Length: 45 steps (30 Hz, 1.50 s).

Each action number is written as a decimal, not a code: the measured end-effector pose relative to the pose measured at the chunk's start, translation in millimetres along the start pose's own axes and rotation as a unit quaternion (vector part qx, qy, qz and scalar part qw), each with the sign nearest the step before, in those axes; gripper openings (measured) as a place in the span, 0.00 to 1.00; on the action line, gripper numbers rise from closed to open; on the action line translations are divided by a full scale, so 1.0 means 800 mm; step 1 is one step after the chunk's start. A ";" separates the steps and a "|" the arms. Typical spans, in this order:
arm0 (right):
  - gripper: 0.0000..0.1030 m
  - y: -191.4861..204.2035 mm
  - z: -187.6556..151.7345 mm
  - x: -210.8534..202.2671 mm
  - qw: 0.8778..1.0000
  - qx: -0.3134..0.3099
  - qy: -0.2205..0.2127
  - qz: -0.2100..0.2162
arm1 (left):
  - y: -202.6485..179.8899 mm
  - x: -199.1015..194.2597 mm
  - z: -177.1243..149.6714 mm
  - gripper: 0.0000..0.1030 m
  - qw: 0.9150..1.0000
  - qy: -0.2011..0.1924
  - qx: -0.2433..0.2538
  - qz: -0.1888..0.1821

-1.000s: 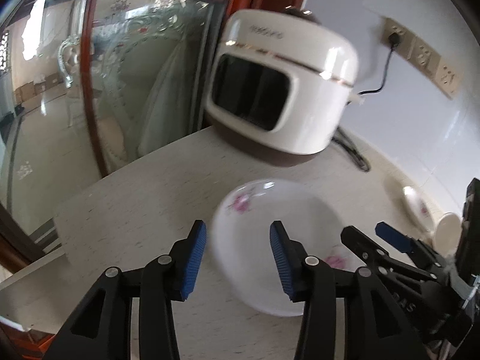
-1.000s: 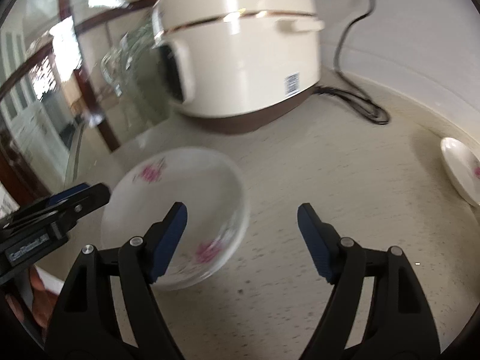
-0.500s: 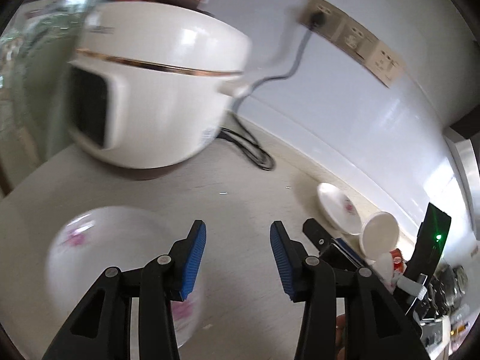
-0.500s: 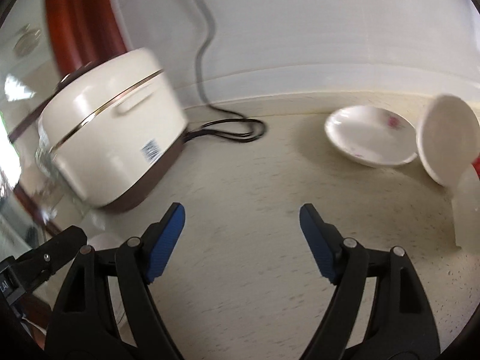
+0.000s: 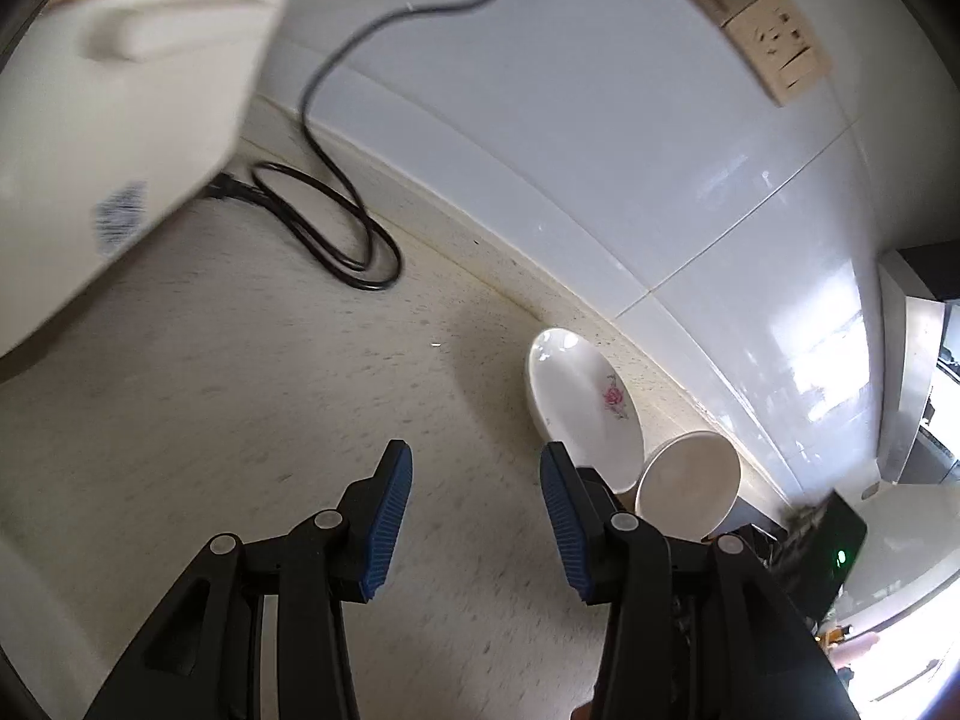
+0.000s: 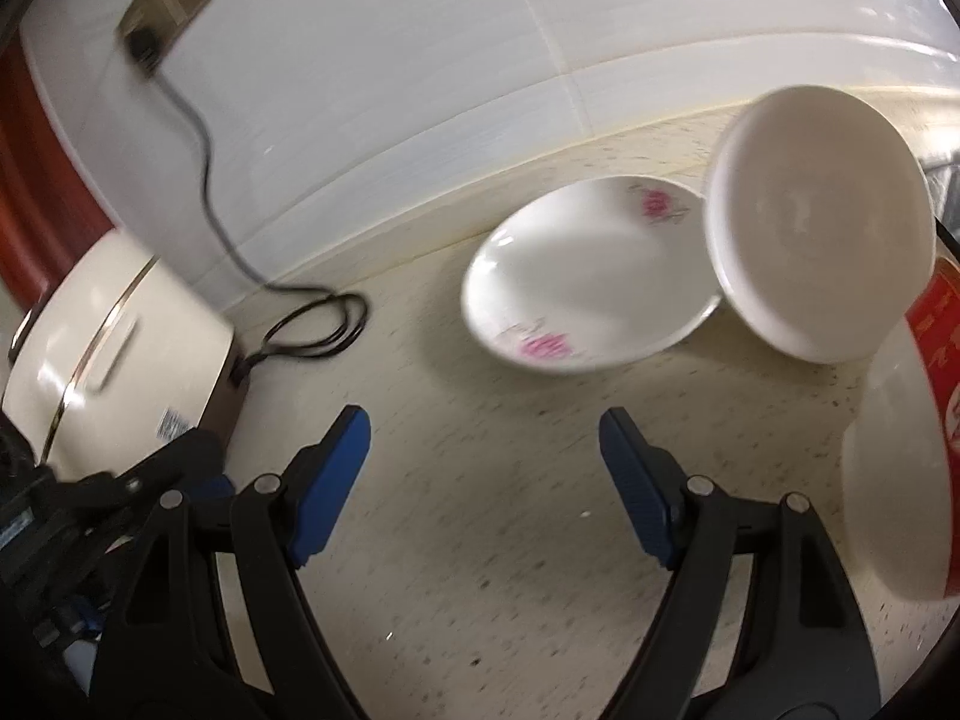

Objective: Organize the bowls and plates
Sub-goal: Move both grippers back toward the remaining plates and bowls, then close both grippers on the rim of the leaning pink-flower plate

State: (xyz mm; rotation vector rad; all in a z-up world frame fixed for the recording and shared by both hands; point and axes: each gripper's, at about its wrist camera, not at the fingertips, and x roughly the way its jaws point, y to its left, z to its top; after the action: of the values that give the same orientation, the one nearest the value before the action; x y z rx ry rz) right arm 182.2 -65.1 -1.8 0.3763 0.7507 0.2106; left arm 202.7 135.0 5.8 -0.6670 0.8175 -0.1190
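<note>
On the speckled surface (image 6: 480, 540), both views have swung away from the flowered plate that lay in front of the rice cooker a second ago; that plate is now out of frame. I now face the back wall, where the remaining crockery sits. I read this as: one plate set down at the cooker end, and I am turning to fetch the next piece.

Left tool (image 5: 474, 516): pads apart, nothing between them, only bare surface beneath. Right tool (image 6: 483, 483): pads wide apart, likewise empty, aimed toward the dishes but well short of them.

Count, current views:
- Flowered plate (image 6: 585, 282): one, lying flat near the wall.
- Plain white bowl (image 6: 822, 222): one, tipped on its edge, its rim overlapping the plate's right side.
- Red-and-white container (image 6: 900, 450): one, at the right edge of the right view; blurred, so I cannot say what it is.
- Rice cooker (image 6: 114, 348): one, at left, its black cord (image 6: 312, 324) looped on the surface.
- Wall socket strip (image 5: 756, 18): one visible.

Judgement: the plate is the likely next pick, though the leaning bowl may shift if the plate is pulled out first.
</note>
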 end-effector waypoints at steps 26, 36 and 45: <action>0.78 -0.029 0.016 0.029 0.998 0.027 0.001 -0.048 | -0.035 0.189 0.050 0.17 0.983 0.159 0.051 -0.071; 0.78 -0.028 0.015 0.038 0.999 0.025 0.019 -0.039 | -0.035 0.192 0.042 0.14 0.985 0.148 0.054 -0.064; 0.78 -0.023 0.015 0.044 0.999 0.018 0.027 -0.028 | -0.001 0.153 0.037 0.13 0.988 0.144 0.040 -0.047</action>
State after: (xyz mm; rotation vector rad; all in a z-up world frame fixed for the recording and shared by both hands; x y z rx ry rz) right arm 216.8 -73.6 -23.2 0.3844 0.8181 0.1548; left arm 308.2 106.5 -57.0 -0.6203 1.0533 -0.3372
